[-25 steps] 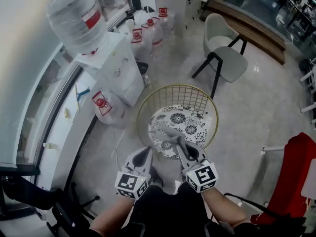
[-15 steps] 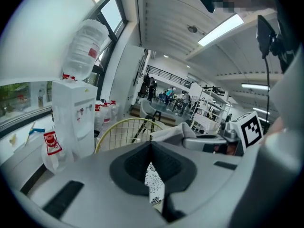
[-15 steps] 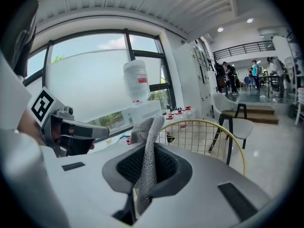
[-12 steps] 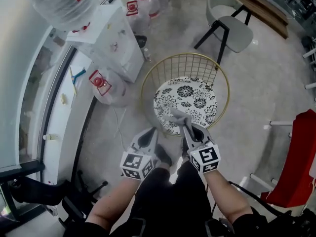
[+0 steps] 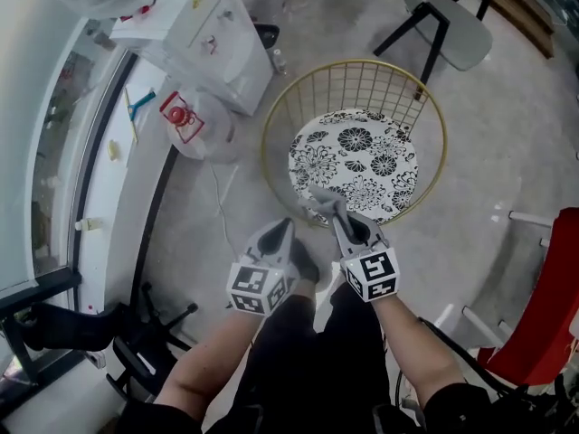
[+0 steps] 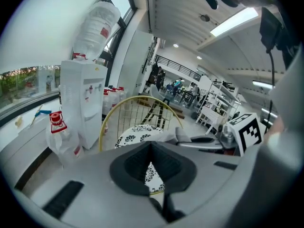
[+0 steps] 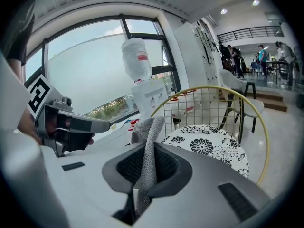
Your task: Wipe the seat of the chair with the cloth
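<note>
The chair has a round black-and-white flowered seat inside a gold wire backrest. My right gripper is shut on a grey cloth, which sticks up between its jaws over the seat's near edge. In the right gripper view the grey cloth stands pinched in the jaws, with the flowered seat beyond. My left gripper hangs beside the right one, short of the seat, jaws shut with nothing between them. The left gripper view shows the seat ahead.
A white water dispenser and a water jug with a red cap stand left of the chair. A grey chair is behind it and a red chair at the right. My legs are below the grippers.
The view has tilted down and closer to the chair. Both grippers have stayed near the seat's front edge, the right one still holding the cloth.
</note>
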A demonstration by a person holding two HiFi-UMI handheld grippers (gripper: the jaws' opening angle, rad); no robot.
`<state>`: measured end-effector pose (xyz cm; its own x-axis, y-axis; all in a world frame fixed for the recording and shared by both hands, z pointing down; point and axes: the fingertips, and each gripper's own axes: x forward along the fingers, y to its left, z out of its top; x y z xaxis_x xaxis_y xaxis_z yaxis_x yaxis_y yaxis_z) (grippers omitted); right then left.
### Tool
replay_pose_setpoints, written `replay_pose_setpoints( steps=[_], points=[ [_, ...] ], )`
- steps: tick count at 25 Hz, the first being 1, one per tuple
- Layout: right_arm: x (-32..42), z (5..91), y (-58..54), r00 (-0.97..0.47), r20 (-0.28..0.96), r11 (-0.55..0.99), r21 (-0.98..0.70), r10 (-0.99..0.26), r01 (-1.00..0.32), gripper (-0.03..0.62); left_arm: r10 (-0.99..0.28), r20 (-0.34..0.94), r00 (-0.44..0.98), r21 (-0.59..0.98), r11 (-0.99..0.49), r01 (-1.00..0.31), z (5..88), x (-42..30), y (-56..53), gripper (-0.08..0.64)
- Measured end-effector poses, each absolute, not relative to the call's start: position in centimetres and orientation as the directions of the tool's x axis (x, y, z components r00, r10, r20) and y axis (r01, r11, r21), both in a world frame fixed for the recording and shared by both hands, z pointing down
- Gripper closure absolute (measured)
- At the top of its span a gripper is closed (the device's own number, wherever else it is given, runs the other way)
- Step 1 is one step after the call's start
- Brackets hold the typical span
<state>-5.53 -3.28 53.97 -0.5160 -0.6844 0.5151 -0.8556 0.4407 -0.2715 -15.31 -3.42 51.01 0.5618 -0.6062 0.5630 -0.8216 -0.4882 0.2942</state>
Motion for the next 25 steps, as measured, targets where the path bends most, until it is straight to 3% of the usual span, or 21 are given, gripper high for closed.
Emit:
replay_pose_setpoints(
  steps=[8,25],
  points=[
    [-7.7,62.3,-2.8,-0.558,0.568,0.429,-0.358,-0.605,-0.829,0.566,-0.581,0.639,0.504,0.243,-0.47,-0.849,58.6,-16.0,-3.0,0.552],
    [-11.7,73.2,-2.2,-0.572,0.646,0.396,-0.415,-0.506,-0.819,0.566,-0.536,0.674,0.509,0.272,-0.46,-0.845,64.3,-16.3,-2.3,0.552]
  ],
)
